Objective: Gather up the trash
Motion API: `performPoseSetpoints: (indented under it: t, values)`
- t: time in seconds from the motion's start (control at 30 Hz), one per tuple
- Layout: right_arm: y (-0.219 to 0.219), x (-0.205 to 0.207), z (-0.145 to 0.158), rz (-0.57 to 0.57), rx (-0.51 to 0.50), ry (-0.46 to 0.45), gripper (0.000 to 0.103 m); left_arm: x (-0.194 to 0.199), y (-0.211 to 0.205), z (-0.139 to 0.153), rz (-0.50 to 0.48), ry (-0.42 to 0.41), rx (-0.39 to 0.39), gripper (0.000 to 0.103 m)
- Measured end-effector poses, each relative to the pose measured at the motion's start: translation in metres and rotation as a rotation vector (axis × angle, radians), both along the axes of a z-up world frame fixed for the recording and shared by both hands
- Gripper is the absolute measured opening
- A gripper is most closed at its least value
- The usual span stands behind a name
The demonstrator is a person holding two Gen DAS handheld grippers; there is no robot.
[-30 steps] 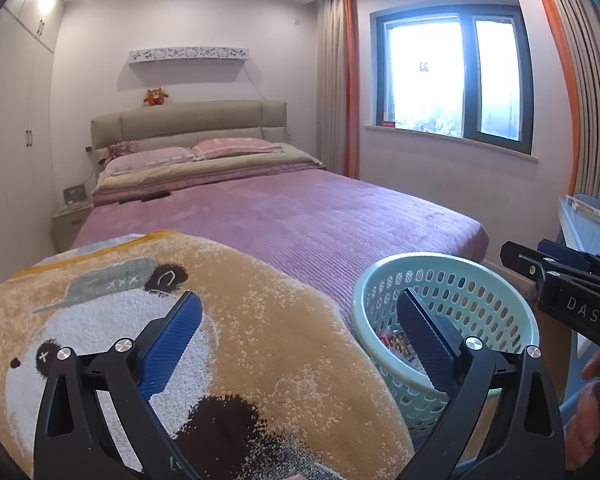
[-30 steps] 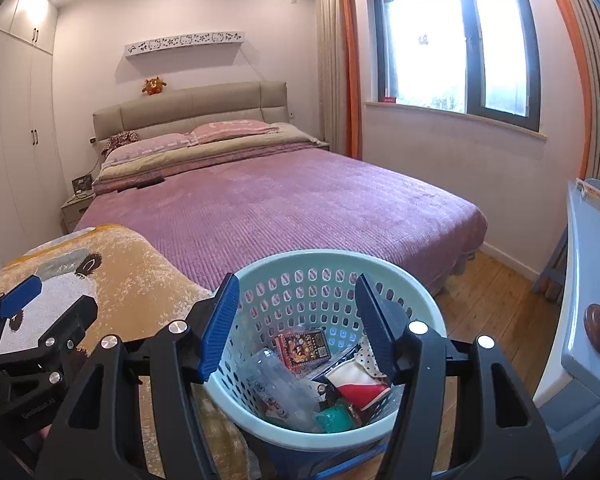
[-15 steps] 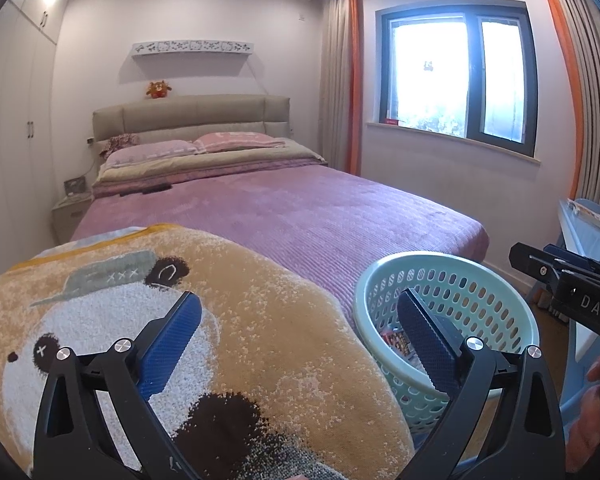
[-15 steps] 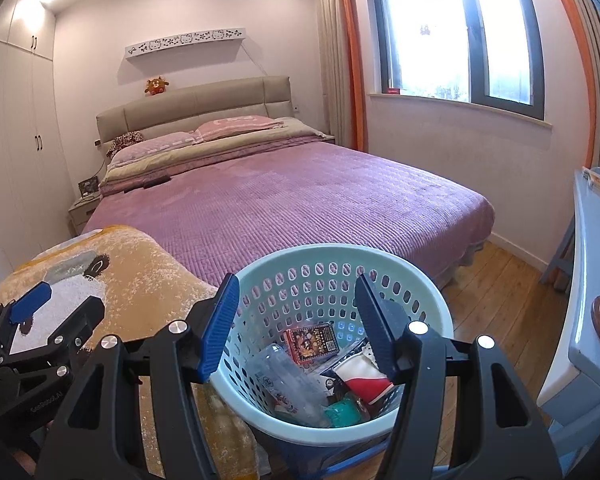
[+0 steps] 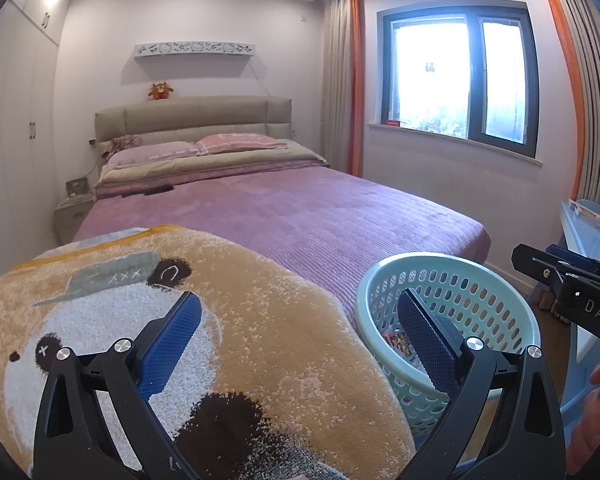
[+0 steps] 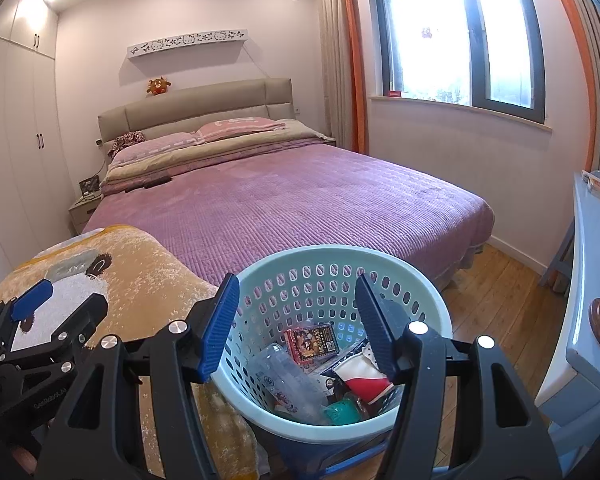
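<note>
A mint-green perforated basket (image 6: 340, 252) stands at the foot of the bed, also in the left wrist view (image 5: 452, 276). Inside lie a clear plastic bottle (image 6: 288, 376), a red printed pack (image 6: 312, 340), a red-and-white wrapper (image 6: 360, 372) and a green item (image 6: 342, 410). My right gripper (image 6: 296, 292) hovers open over the basket's near rim, nothing between its blue pads. My left gripper (image 5: 298, 308) is open and empty over a tan bear-print blanket (image 5: 240, 320). Each gripper shows in the other's view: left gripper (image 6: 64, 304), right gripper (image 5: 536, 258).
A bed with a purple cover (image 6: 300, 200) fills the middle, with a dark flat object (image 6: 152, 180) near the pillows. A pale blue desk (image 6: 596, 280) stands at the right over wooden floor (image 6: 500, 280). A nightstand (image 5: 70, 212) and white wardrobes are at the left.
</note>
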State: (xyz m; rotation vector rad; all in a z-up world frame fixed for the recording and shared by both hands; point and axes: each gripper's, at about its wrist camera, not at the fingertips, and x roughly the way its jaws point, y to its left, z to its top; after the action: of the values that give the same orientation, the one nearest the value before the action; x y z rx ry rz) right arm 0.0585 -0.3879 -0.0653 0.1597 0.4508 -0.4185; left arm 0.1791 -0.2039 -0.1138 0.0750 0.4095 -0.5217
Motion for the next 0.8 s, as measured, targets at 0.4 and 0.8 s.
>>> performPoseSetpoints:
  t: [0.4,0.8]
  values:
    - [-0.0012,0.0013,-0.0018,0.005,0.008,0.004,0.057,0.0001,0.0001,-0.0001,0.0,-0.001,0.0,0.095]
    - [-0.0015,0.0009,-0.0021,0.011,0.016,0.005,0.057,-0.0001,-0.0004,0.0002,-0.001,-0.007,0.008,0.095]
